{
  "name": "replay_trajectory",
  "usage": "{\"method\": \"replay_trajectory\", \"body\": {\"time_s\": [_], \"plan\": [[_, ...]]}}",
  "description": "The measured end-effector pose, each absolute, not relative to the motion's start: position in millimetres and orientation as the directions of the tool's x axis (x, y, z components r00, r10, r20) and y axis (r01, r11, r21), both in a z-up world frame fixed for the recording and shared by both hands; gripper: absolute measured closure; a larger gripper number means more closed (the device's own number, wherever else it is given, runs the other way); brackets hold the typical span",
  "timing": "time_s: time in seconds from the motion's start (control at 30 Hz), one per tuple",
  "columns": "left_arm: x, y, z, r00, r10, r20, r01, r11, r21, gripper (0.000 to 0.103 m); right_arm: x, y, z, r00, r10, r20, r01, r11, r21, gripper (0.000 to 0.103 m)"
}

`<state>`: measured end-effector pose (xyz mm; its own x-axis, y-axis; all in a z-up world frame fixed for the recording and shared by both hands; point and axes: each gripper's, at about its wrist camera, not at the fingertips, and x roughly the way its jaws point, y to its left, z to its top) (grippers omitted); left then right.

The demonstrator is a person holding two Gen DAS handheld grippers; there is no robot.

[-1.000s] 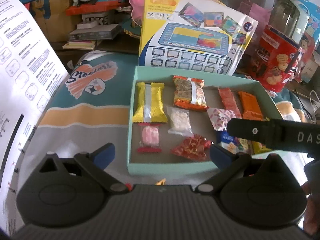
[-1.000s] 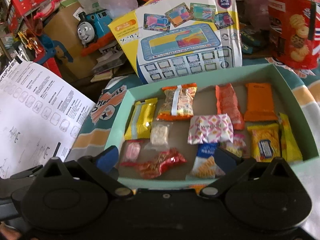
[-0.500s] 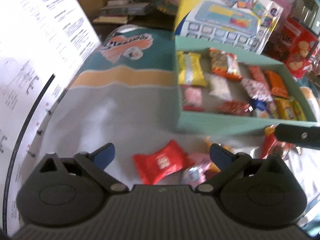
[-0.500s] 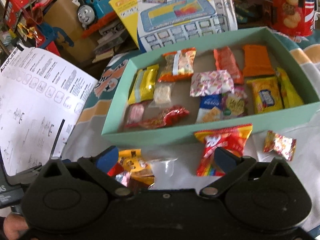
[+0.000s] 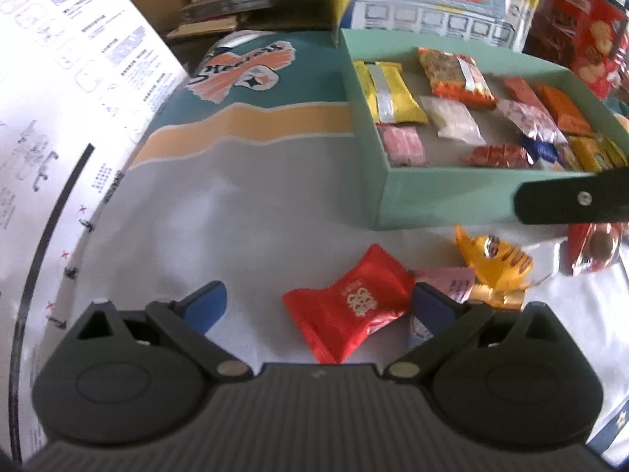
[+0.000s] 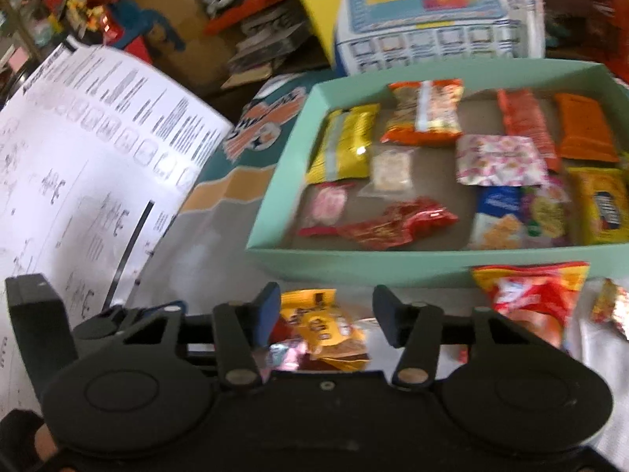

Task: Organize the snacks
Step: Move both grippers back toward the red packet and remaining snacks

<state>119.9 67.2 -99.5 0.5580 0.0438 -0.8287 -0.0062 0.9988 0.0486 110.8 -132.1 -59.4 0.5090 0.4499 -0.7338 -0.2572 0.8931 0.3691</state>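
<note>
We are holding the left gripper (image 5: pixel 318 306) low over the pale cloth (image 5: pixel 236 216), jaws wide and just starting to close. A red snack packet (image 5: pixel 350 306) is lying between the blue fingertips (image 5: pixel 204 303), nearer the right-hand one; the pads are not pressing on it. Just beside it a pink wrapper (image 5: pixel 452 281) and a yellow-orange packet (image 5: pixel 495 263) are touching each other.

We are pointing the right gripper (image 6: pixel 326 314) at that same yellow-orange packet (image 6: pixel 318 322), jaws closing around it; whether the pads are already touching it we cannot tell. A red-and-yellow bag (image 6: pixel 530 291) is resting to its right against the box wall, and a small foil sweet (image 6: pixel 613 306) is sitting at the frame edge.

Farther back, the mint-green box (image 6: pixel 275 244) is holding the sorted snacks in rows: yellow bar (image 6: pixel 346 145), orange packets, pink-patterned pouch (image 6: pixel 499 157), red foil wrapper (image 6: pixel 397 224). To the left a printed sheet (image 6: pixel 78 157) is curling upward. Behind the box a toy tablet carton (image 6: pixel 432 19) is standing.
</note>
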Motion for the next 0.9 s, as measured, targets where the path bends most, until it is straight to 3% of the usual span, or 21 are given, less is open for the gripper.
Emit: {"method": "replay_trajectory", "body": {"time_s": [0.17,0.47,0.6,0.73,0.83,0.9], "plan": [[117.8,76.8,-106.0,0.539,-0.004,-0.842,-0.008,1.0,-0.009,0.009,116.8,-113.4,-73.1,0.45,0.473,-0.757,-0.294,0.879,0.375,0.051],[117.2,83.3,-108.6,0.54,-0.002,-0.842,-0.008,1.0,-0.007,0.004,120.9,-112.7,-96.3,0.401,0.442,-0.802,-0.288,0.892,0.348,0.053],[123.5,77.8,-108.9,0.542,-0.003,-0.84,0.013,1.0,0.005,0.003,115.0,-123.1,-101.0,0.42,0.428,-0.8,-0.274,0.9,0.338,0.07],[130.3,66.2,-110.6,0.548,0.005,-0.837,0.048,0.998,0.038,0.004,114.0,-131.5,-98.0,0.448,0.42,-0.789,-0.253,0.906,0.339,0.072],[130.3,59.5,-110.3,0.555,-0.007,-0.832,0.072,0.997,0.039,0.012,115.2,-137.5,-99.6,0.448,0.424,-0.787,-0.243,0.905,0.349,0.073],[128.1,58.2,-108.6,0.562,-0.028,-0.827,0.085,0.996,0.025,0.03,114.2,-138.6,-100.2,0.447,0.426,-0.786,-0.24,0.904,0.354,0.073]]}}
